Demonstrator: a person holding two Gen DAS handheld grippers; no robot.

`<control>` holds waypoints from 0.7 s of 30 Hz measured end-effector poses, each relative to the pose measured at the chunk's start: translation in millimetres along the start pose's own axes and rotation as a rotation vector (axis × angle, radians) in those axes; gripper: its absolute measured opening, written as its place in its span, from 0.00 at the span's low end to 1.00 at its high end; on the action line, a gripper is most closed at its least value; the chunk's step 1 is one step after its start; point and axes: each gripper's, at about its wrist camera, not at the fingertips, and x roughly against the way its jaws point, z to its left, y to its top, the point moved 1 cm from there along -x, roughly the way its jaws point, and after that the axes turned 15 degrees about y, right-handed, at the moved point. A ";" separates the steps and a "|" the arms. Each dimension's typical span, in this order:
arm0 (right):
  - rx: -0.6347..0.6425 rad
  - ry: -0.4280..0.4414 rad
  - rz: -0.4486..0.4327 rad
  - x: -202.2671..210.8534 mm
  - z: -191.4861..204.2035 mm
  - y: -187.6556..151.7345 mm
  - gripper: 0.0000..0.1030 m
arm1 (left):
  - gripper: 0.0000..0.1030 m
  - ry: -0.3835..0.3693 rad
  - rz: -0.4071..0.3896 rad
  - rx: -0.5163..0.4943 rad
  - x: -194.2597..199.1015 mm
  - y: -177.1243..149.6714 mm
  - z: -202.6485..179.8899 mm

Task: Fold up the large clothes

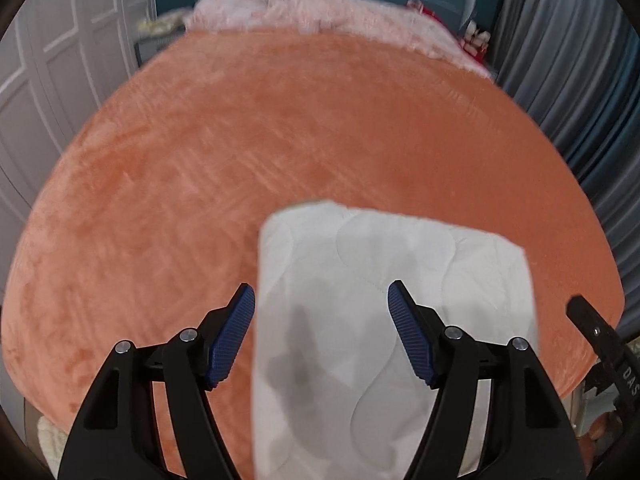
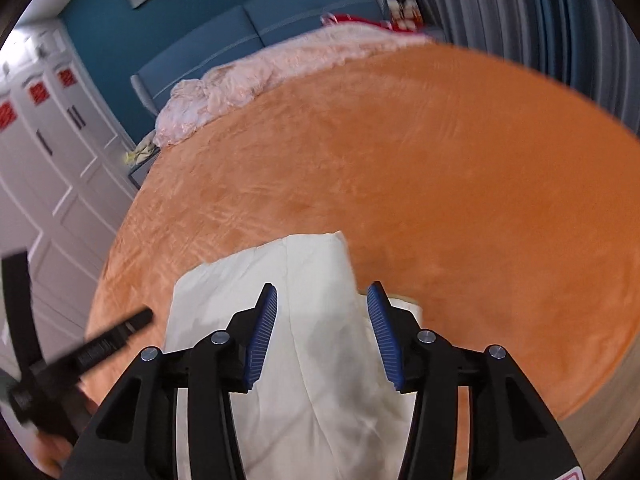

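folded white quilted cloth [image 1: 384, 320] flat on orange plush bedspread [image 1: 280, 140], at near edge. crumpled pink blanket [image 1: 304, 12] along far edge, before blue padded headboard [image 2: 256, 36]. white panelled wardrobe [image 1: 60, 60] left of bed, grey pleated curtain [image 1: 568, 80] right.

Two wrist fisheyes are looking steeply down over the near edge of one bed.

The left wrist camera is sitting just behind the left tool [image 1: 321, 334], facing toward twelve o'clock across the orange bed cover [image 1: 280, 140], with the folded white cloth [image 1: 360, 300] lying close beneath it at six o'clock. The right wrist camera is riding behind the right tool [image 2: 322, 334], looking the same way but rolled, so the blue headboard [image 2: 240, 36] is tilting toward eleven o'clock. Both views are sharing the cloth, the cover, the pink bedding [image 1: 320, 12], the wardrobe and the curtain.
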 end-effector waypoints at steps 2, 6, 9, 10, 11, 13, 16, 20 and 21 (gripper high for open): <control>-0.036 -0.006 0.058 -29.3 -11.1 -3.8 0.47 | 0.65 0.003 0.047 -0.001 -24.4 0.3 -10.8; -0.031 -0.046 0.102 -60.1 -17.9 -28.9 0.40 | 0.65 0.045 0.053 -0.013 -51.5 -8.3 -23.8; 0.025 -0.074 0.092 -67.9 -21.5 -40.8 0.31 | 0.66 0.077 0.013 -0.031 -60.7 -15.7 -33.1; 0.038 -0.078 0.087 -69.5 -23.4 -42.5 0.30 | 0.66 0.083 0.005 -0.037 -62.4 -16.6 -34.7; 0.050 -0.085 0.080 -71.2 -25.3 -45.9 0.29 | 0.66 0.089 -0.001 -0.042 -64.7 -18.5 -37.3; 0.070 -0.103 0.074 -77.4 -27.4 -48.0 0.29 | 0.66 0.100 -0.013 -0.048 -68.6 -21.9 -42.2; 0.098 -0.139 0.063 -85.6 -32.7 -54.4 0.29 | 0.66 0.123 -0.033 -0.060 -75.9 -24.5 -47.3; 0.089 -0.139 0.060 -96.0 -41.2 -56.4 0.29 | 0.67 0.136 -0.036 -0.060 -87.5 -27.1 -50.5; 0.089 -0.138 0.059 -97.5 -42.7 -57.0 0.30 | 0.67 0.137 -0.036 -0.059 -90.5 -27.5 -50.9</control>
